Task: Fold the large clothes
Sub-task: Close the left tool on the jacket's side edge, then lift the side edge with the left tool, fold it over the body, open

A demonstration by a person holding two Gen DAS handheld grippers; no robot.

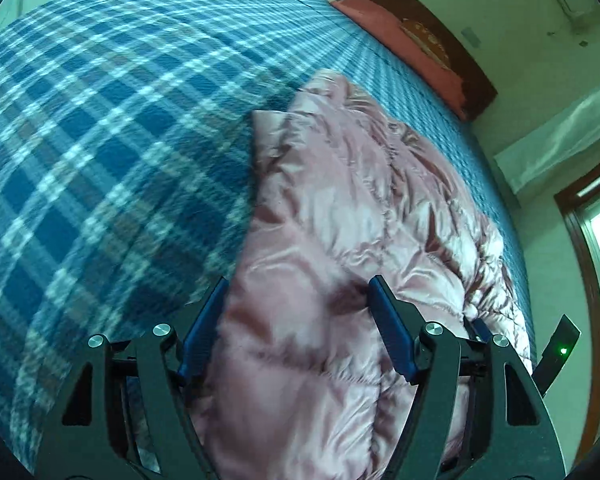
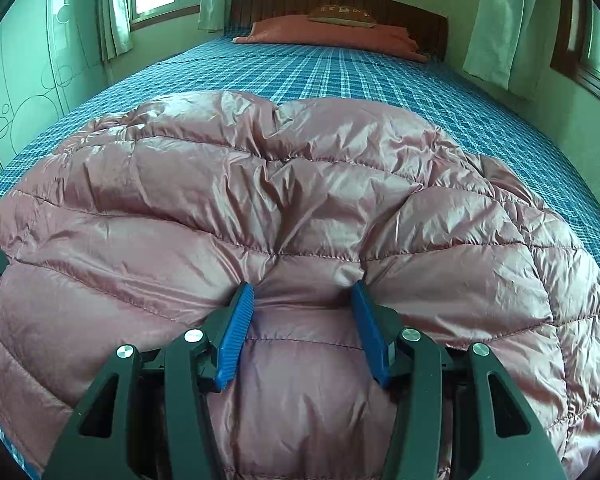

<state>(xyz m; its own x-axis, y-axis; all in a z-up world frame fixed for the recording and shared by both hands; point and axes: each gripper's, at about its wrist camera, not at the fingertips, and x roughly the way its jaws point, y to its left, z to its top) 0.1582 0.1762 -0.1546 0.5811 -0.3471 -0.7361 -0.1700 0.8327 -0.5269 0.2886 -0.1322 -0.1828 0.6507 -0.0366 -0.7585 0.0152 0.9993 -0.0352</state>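
Observation:
A shiny pink quilted down jacket [image 2: 284, 208] lies on a bed with a blue plaid sheet [image 2: 364, 76]. In the right wrist view my right gripper [image 2: 303, 292] has its blue pads [image 2: 236, 332] wide apart, with puffy jacket fabric bulging between them. In the left wrist view my left gripper [image 1: 298, 292] is also spread wide over the jacket [image 1: 340, 216], its fingers [image 1: 392, 328] on either side of a fold near the jacket's left edge. The view is blurred. Whether either gripper pinches the fabric is not clear.
A reddish pillow [image 2: 328, 34] and a small brown cushion [image 2: 342, 14] lie at the wooden headboard [image 2: 340, 0]. Windows with pale curtains [image 2: 500, 20] flank the bed. Bare plaid sheet [image 1: 100, 120] stretches left of the jacket. The other gripper's tip [image 1: 556, 352] shows at the right.

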